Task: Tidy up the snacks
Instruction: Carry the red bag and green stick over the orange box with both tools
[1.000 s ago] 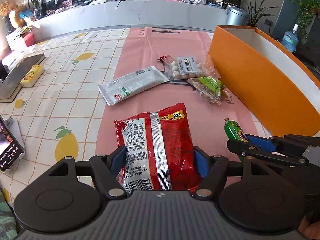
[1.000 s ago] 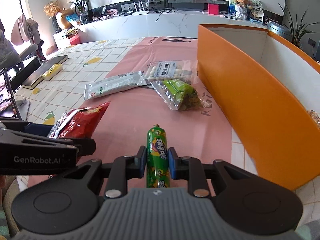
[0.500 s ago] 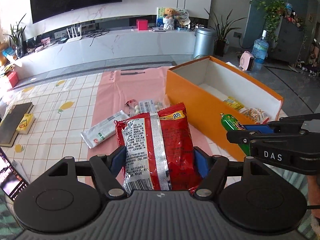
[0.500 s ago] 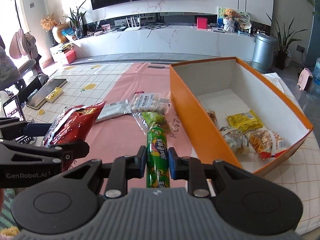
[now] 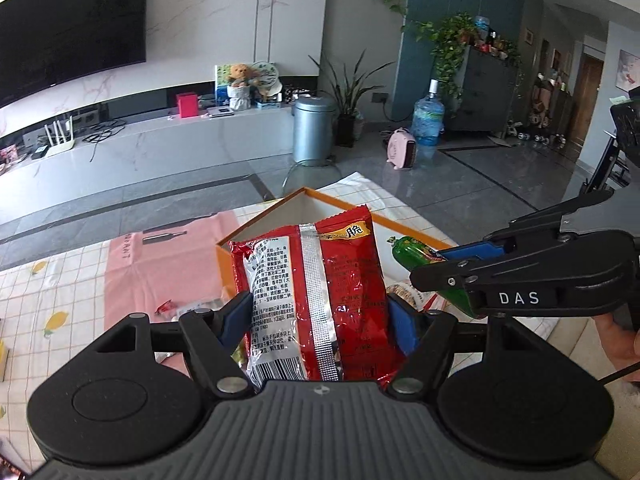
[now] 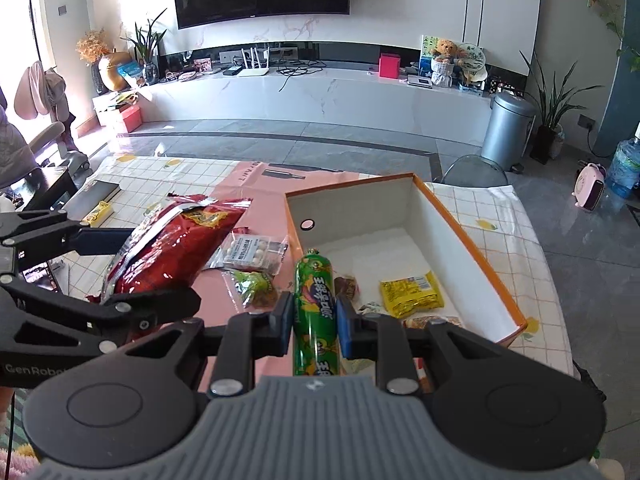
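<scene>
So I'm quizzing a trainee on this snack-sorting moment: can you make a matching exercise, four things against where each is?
Things:
1. red bag
2. green sausage
3. yellow packet
4. pill pack

Places:
A. lying in the orange box
B. on the pink mat
C. in the left gripper
D. in the right gripper

Pairs: 1-C, 2-D, 3-A, 4-B

Glossy crinkled foil chip bag (image 5: 316, 300) (silver seam), shiny plastic-wrapped sausage (image 6: 315, 312), matt cardboard box (image 6: 460, 236).

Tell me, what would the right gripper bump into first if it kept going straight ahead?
Probably the orange box: the right gripper, holding the green sausage, points into its open inside. Depth is hard to judge.
</scene>
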{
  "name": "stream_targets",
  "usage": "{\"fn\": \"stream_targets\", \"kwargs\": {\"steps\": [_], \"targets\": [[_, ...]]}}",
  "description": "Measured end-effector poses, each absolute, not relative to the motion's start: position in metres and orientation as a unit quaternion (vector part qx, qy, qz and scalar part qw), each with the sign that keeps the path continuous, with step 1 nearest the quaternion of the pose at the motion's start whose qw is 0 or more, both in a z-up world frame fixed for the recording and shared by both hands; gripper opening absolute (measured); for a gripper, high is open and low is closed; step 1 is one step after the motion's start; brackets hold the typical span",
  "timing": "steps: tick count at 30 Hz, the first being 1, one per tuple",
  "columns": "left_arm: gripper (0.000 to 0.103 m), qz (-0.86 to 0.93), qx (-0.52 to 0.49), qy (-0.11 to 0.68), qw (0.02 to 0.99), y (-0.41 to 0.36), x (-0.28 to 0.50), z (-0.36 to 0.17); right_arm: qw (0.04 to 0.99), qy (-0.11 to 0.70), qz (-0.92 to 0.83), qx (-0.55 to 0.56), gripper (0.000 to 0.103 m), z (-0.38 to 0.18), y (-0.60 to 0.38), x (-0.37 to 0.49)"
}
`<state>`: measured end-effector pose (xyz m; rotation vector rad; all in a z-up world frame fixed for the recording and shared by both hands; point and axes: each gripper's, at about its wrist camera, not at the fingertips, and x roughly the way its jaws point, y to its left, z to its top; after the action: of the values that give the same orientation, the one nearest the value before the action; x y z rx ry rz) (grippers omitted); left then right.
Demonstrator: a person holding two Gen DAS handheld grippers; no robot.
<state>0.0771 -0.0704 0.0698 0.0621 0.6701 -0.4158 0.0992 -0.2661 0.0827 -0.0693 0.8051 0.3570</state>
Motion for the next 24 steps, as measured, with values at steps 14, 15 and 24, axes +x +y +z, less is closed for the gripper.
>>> {"fn": "stream_targets", "kwargs": {"steps": [14,15,24], "targets": [[0.081,-0.250,0.110,0.352,0.895,-0.128,0.158,0.033,0.871,0.469,0.145,-0.005,0.020,0.018,-0.311,0.180],[0.081,-0.250,0.119,0.354,0.893,-0.133,0.165,0.031,0.869,0.472,0.145,-0.006,0.020,0.013,-0.312,0.187],[0.082,-0.232,0.224,0.374,0.870,-0.159,0.233,-0.012,0.855,0.495,0.154,0.006,0.020,-0.026,-0.322,0.258]]}}
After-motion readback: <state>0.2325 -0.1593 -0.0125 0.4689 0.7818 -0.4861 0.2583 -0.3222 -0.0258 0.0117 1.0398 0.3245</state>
